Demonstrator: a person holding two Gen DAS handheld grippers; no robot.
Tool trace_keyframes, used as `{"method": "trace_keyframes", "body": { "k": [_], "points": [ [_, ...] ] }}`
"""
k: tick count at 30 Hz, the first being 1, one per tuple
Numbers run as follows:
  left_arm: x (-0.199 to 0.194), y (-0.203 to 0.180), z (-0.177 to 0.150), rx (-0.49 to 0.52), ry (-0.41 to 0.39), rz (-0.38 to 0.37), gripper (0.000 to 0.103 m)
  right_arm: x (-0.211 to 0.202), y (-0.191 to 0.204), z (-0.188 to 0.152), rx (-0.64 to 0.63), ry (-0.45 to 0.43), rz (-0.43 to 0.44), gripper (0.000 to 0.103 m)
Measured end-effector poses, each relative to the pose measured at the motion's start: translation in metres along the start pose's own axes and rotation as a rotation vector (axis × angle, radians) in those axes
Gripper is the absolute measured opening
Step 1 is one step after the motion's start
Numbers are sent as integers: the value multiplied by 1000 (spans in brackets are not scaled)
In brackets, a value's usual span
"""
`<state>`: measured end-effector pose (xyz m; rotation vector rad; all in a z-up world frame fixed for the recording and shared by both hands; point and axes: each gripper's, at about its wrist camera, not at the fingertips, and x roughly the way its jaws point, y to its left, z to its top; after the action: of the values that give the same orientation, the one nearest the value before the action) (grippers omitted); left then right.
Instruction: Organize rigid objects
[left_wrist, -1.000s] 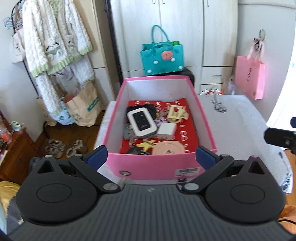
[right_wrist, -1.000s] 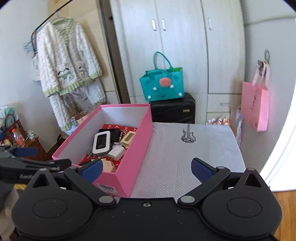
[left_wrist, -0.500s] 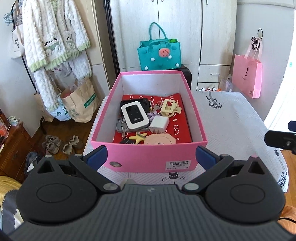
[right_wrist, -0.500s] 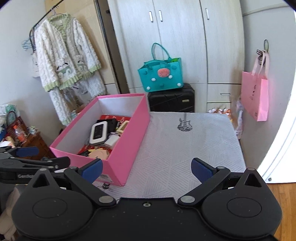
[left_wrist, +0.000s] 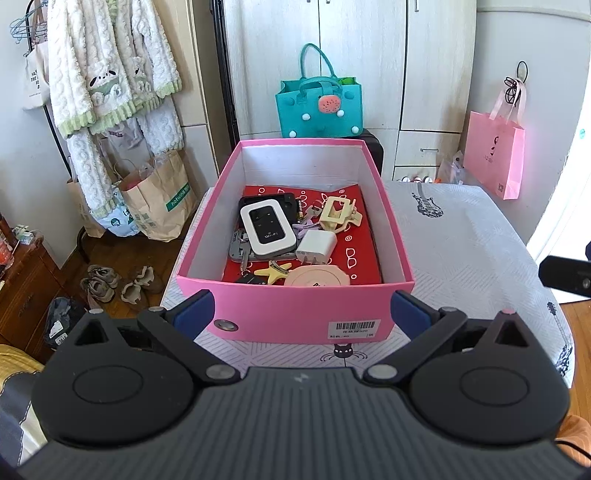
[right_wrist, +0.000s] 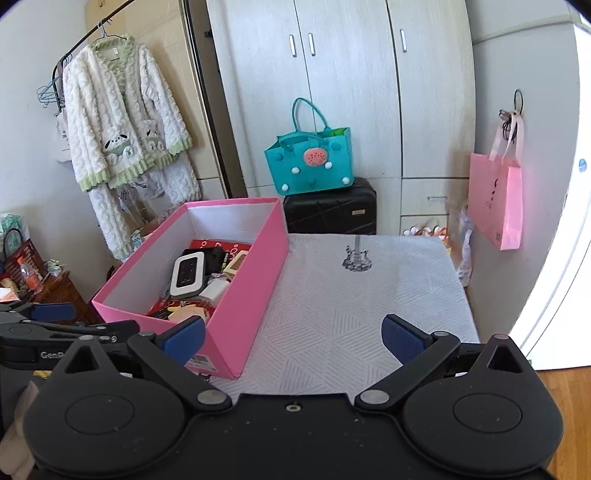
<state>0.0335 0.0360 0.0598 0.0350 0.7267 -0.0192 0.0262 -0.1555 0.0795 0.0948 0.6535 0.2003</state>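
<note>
A pink box stands on the white patterned tablecloth, also in the right wrist view. Inside lie a white Wi-Fi router, a white charger cube, a cream hair claw, keys, a yellow starfish clip and a round pink disc. My left gripper is open and empty, just before the box's near wall. My right gripper is open and empty, over the cloth to the right of the box.
A teal felt bag sits on a black suitcase behind the table. A pink paper bag hangs on the right wall. Robes hang at the left above paper bags and shoes on the floor.
Both grippers have drawn back and risen from the box, so it looks smaller and more of the cloth shows. Both stay open and empty.
</note>
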Motion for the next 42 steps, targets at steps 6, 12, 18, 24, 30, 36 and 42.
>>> {"method": "trace_keyframes", "body": {
  "k": [6,12,18,24,30,36,42],
  "points": [
    [3,1,0,-2,8,18,103,2,1,-4,-2,5,-16,103],
    [-2,1,-1,-2,-16,10,103,3,0,-5,-1,7,-18,103],
    [-6,-1,-3,1,-35,33,103,-4,1,-8,16,-13,-2,103],
    [-6,3,-3,-19,-30,39,103,-9,7,-12,-5,-38,-32,103],
    [-3,4,-6,-26,-20,48,103,-9,8,-14,-16,-33,-35,103],
    [-3,3,-8,-15,-20,56,103,-7,7,-15,-15,-29,-45,103],
    [0,0,-10,-1,-15,58,103,-5,7,-18,0,-30,-53,103]
  ]
}}
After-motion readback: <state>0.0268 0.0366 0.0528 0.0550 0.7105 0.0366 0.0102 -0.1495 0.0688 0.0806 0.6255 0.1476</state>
